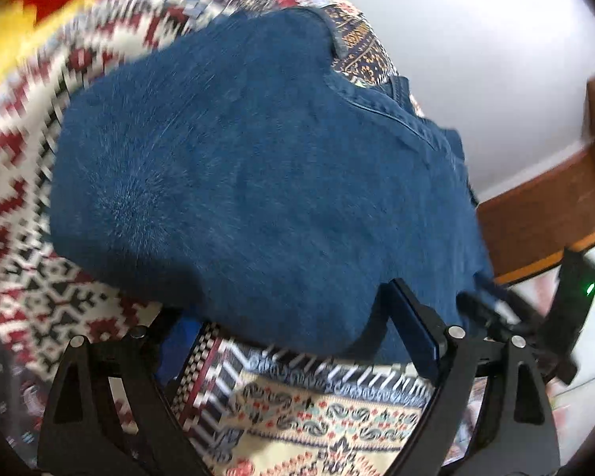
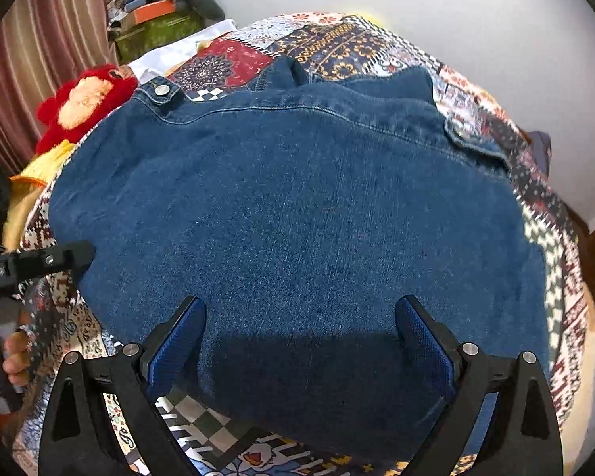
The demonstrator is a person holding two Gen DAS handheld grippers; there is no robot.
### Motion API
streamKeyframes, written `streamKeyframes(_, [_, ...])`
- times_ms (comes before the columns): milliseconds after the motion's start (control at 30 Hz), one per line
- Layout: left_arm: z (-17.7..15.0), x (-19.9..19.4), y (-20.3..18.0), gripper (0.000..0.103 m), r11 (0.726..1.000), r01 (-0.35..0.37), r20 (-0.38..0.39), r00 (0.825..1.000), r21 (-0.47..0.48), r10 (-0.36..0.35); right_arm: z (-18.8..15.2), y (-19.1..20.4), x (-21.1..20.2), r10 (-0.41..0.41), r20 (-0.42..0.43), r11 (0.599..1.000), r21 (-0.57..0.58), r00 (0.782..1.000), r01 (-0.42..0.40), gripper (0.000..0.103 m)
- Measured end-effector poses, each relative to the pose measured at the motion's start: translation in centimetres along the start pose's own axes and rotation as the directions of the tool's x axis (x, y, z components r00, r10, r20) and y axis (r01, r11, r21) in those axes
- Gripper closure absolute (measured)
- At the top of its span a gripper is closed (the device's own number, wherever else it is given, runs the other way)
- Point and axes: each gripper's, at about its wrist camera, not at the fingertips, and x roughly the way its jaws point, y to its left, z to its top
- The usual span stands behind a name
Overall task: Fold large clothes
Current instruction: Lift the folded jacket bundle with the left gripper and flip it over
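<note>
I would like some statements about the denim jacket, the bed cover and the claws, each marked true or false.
1. The denim jacket lies on a patterned bed cover. True.
2. The right claw is shut on the jacket. False: its blue pads stand wide apart with denim between them, not pressed.
3. A red plush toy lies beyond the jacket, near the curtain. True.
4. The jacket is black leather. False: it is blue denim with a metal button.
5. The left claw is open. True.
</note>
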Motion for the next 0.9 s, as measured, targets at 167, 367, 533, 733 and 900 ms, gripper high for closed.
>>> streamKeyframes(167, [1.2,0.7,1.3,0.013,0.992,0.081,0.059,0.995,-0.101,-0.076,-0.3,-0.4,0.2,0.026,0.002,0.999,0.019,1.000,-0.026,0.006])
streamKeyframes(367, [2.7,1.8,0.3,0.025,0.993,-0.007,0.113,0.993,-0.116,0.020,-0.3,-0.6,0.1,0.031,0.005,0.999,0.031,1.000,-0.031,0.006])
streamKeyframes(533, [2.7,-0.1,-1.7,0.056,0.992,-0.105,0.201,0.973,-0.064,0.116,-0.2,-0.6,-0.4,0.039,-0.007,0.998,0.041,0.999,-0.039,0.006])
streamKeyframes(733, [3.3,-2.5,-8.3,0.065,0.955,-0.255,0.313,0.929,0.150,0.199,0.8,-0.5,-2.3,0.037,0.027,0.999,0.030,0.999,-0.037,0.006])
streamKeyframes(900, [3.6,-7.4,-13.0,0.067,0.917,-0.294,0.434,0.887,0.270,0.157,2.3,0.6,-3.9,0.075,0.083,0.997,0.010,0.994,-0.076,0.006])
